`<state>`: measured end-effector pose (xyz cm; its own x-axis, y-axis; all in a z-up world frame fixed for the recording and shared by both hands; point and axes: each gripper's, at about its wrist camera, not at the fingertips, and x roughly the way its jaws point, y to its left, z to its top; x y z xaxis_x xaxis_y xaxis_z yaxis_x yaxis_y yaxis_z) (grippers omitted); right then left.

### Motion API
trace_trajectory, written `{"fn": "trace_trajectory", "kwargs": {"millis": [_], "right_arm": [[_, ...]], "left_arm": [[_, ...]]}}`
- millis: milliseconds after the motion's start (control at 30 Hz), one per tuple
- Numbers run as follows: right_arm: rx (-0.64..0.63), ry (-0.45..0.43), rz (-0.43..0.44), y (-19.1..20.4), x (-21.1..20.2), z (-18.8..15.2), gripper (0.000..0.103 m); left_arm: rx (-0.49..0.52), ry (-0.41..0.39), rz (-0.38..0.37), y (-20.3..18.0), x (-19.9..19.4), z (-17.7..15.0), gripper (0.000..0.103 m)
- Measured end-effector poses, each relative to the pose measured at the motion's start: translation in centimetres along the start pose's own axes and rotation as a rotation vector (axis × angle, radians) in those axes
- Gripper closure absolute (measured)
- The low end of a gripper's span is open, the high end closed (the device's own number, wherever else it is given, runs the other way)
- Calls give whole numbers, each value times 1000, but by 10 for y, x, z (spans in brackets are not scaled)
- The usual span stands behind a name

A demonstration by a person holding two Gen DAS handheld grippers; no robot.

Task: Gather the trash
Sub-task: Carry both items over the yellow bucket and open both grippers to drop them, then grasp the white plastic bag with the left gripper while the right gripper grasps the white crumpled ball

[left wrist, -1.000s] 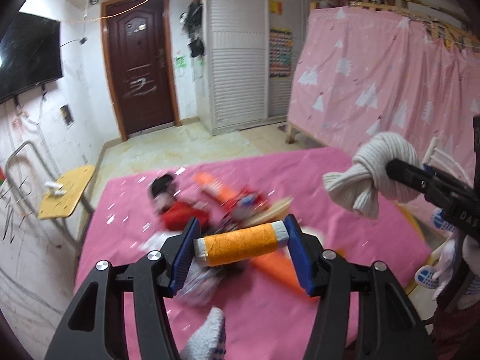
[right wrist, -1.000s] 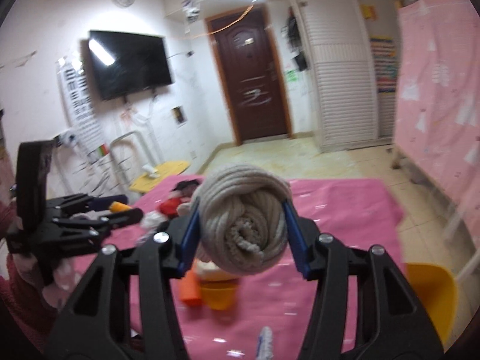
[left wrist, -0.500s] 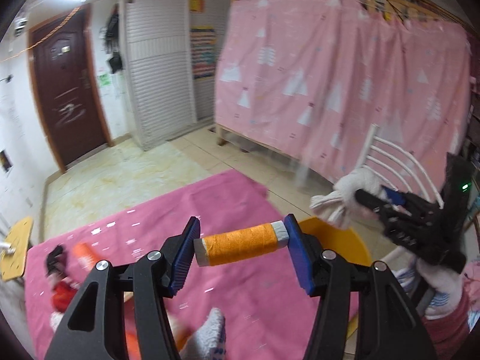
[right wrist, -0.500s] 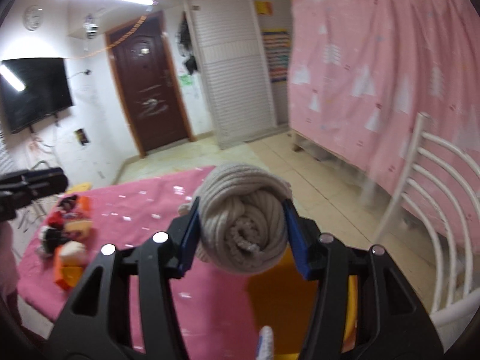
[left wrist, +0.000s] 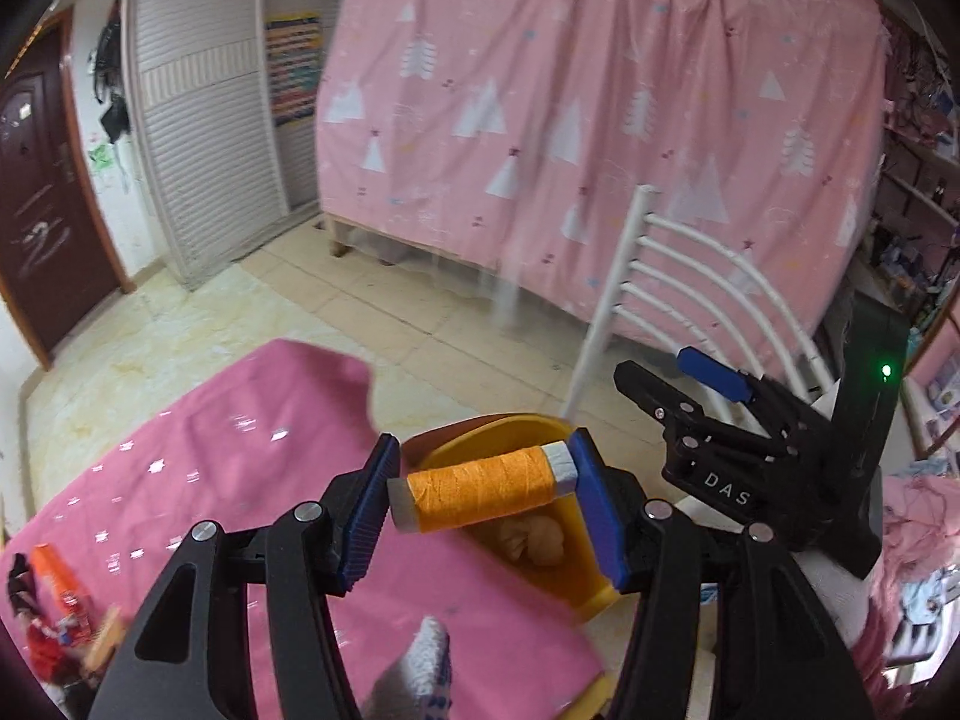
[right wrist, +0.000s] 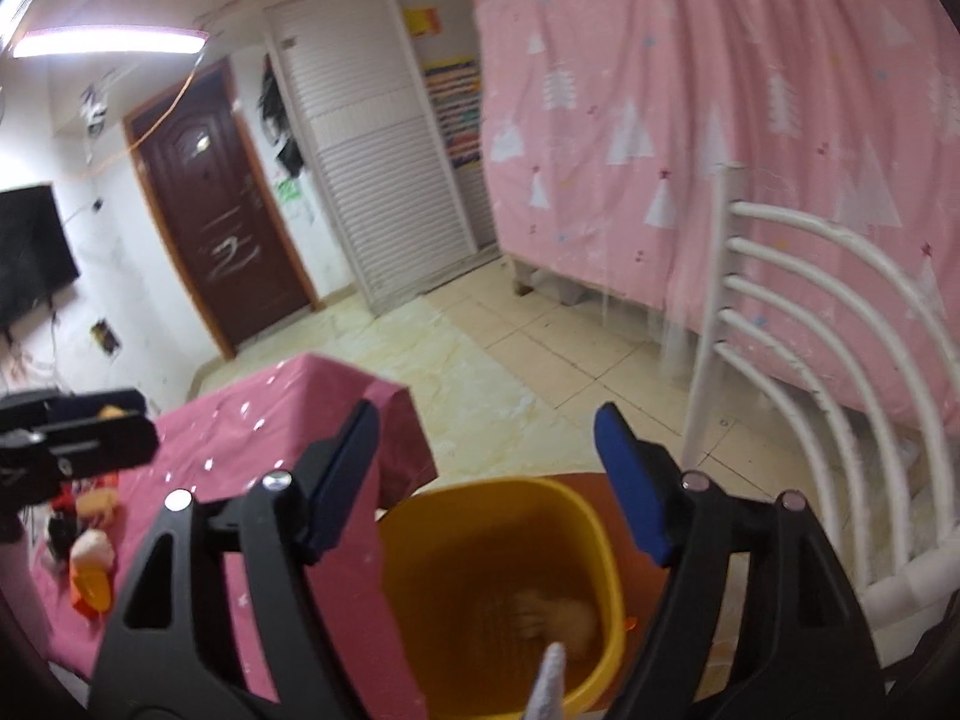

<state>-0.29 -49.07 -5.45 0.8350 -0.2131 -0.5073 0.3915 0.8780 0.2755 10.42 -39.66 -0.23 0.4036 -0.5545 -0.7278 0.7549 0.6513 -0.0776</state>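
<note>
Rope bundle (right wrist: 555,624) had dropped from the right gripper (right wrist: 486,480), whose empty jaws were opening over the yellow bin (right wrist: 576,504) where it lay, while the left gripper (left wrist: 480,498) clamped the orange thread spool (left wrist: 483,489) above that bin, next to go.

my left tool (left wrist: 483,495) is black with blue pads, and the spool (left wrist: 480,495) in it is bright orange thread with white ends. my right tool (right wrist: 486,480) is the same black and blue. the bin (right wrist: 498,576) is yellow, with a beige knot of rope (right wrist: 555,621) at its bottom. the worktop (left wrist: 198,468) wears a deep pink cloth with small white stars. the curtain (left wrist: 600,108) is paler pink, printed with white trees. the chair (right wrist: 828,354) is white, the door (right wrist: 222,210) dark brown, the floor (left wrist: 312,312) cream tile.
</note>
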Motion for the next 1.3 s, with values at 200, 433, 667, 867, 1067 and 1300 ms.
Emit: {"fn": "trace_trajectory", "kwargs": {"millis": [200,433,667,867,1067,1300], "right_arm": [[37,-41,-7,-12,-13,6,27],[25,-21,32,-6,-3,4,26],[-28,11,82,26,2,1,26],[-83,24,152,70,2,-1,26],[-139,48,232,123,8,-6,26],[-223,85,324,182,9,-14,26]], "left_arm": [[-11,30,-57,-14,21,11,35],[-36,20,-40,-5,9,8,33],[-109,-19,-1,27,-27,3,33],[-130,-32,94,54,-60,-8,33],[-162,-56,164,93,-94,-24,33],[-235,-100,256,154,-141,-51,33]]}}
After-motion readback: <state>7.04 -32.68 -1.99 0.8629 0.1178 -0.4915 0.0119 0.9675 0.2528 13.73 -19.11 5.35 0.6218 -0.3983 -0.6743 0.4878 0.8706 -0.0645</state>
